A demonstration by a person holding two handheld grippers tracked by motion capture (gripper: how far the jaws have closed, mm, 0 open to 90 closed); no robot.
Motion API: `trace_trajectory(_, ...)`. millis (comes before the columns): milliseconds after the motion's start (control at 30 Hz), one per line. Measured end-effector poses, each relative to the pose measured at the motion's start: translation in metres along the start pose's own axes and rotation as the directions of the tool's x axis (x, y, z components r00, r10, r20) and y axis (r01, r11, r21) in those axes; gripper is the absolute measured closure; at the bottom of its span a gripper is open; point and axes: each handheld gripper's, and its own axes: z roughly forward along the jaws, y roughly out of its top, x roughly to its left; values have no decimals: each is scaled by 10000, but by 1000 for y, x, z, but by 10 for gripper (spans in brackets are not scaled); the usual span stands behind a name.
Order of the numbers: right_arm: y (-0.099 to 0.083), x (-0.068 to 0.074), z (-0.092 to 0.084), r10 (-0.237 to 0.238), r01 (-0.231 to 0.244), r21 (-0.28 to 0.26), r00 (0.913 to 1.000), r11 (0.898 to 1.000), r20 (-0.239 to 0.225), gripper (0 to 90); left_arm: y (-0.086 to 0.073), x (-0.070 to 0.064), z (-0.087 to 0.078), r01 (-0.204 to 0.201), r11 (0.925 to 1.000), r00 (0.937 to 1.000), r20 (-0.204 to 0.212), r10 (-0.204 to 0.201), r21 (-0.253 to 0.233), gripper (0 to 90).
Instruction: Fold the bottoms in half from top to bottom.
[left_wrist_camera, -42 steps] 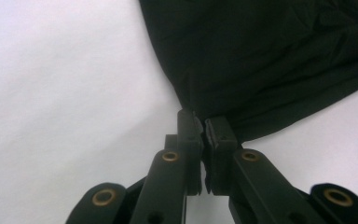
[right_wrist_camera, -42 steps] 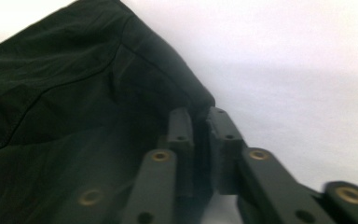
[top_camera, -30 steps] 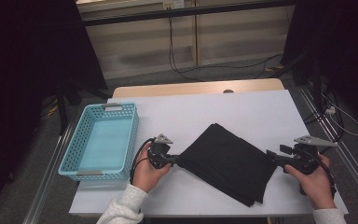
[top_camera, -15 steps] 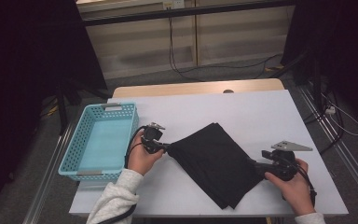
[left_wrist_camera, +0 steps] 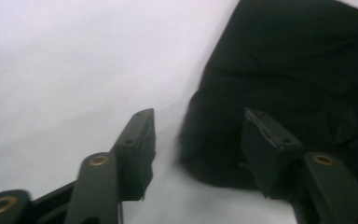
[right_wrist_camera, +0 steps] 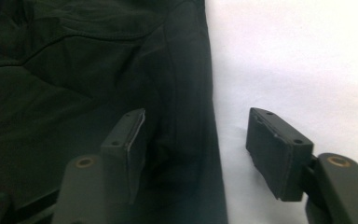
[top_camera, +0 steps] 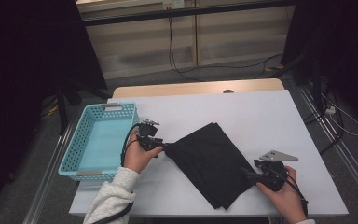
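A folded black cloth (top_camera: 209,163) lies on the white table (top_camera: 261,116), a little left of centre. My left gripper (top_camera: 164,145) is at the cloth's left corner. Its jaws have just been opening. In the left gripper view, the left gripper (left_wrist_camera: 199,116) stands open with the bunched corner of the cloth (left_wrist_camera: 298,60) between and beyond the pads, neither pressing on it. My right gripper (top_camera: 248,173) is at the cloth's right edge, and its jaws have just been closing a little. The right gripper (right_wrist_camera: 198,115) straddles that edge of the cloth (right_wrist_camera: 74,70), one jaw over fabric, one over table, with no grip.
A light blue plastic basket (top_camera: 77,140) stands empty at the table's left edge, close behind my left hand. A wooden strip (top_camera: 196,87) runs along the table's far edge. Cables lie on the floor beyond it.
The left gripper dragged the cloth leftward, then opened and let its corner go. The right hand moved left and nearer, up to the cloth's right edge.
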Motion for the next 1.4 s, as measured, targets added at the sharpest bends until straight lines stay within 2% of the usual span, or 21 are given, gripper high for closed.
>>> trace_trajectory(100,0,1,0,75,-75,-21,10000,10000,17,411,2,-4,-1,91,9996,9999,-72,-92,-250,369)
trace_trajectory(167,0,2,0,73,-73,-1,9999,10000,88,421,2,-4,2,10,10000,10000,-68,-10,-82,331)
trace_trajectory(433,-2,5,-1,-82,82,-21,9999,10000,147,463,-7,-1,23,81,9987,9997,-255,-68,511,301)
trace_trajectory(600,-2,5,-1,-103,104,-14,9999,9999,136,468,-11,-6,26,-297,9989,9974,-641,321,376,283)
trace_trajectory(833,-2,5,-1,-68,68,-18,9999,10000,97,468,-12,-13,29,-136,9996,9931,-1164,164,248,284)
trace_trajectory(933,-2,5,-1,-129,130,-20,9998,9999,134,468,-14,-15,30,-369,9991,9918,-1218,392,217,265)
trace_trajectory(1033,-2,5,-1,-124,124,-21,9998,9999,126,469,-14,-16,30,-339,9990,9924,-1174,371,290,249)
trace_trajectory(1133,-2,5,-1,-130,131,-21,9998,9999,132,469,-12,-17,30,-267,9986,9918,-1235,322,462,270)
trace_trajectory(1300,-2,6,-1,-130,131,-28,9998,9999,146,472,-11,-16,26,-43,9984,9955,-938,96,568,414)
trace_trajectory(1400,-3,6,-1,-163,164,-53,9997,9999,167,482,-10,-19,27,-136,9977,9949,-993,202,666,458)
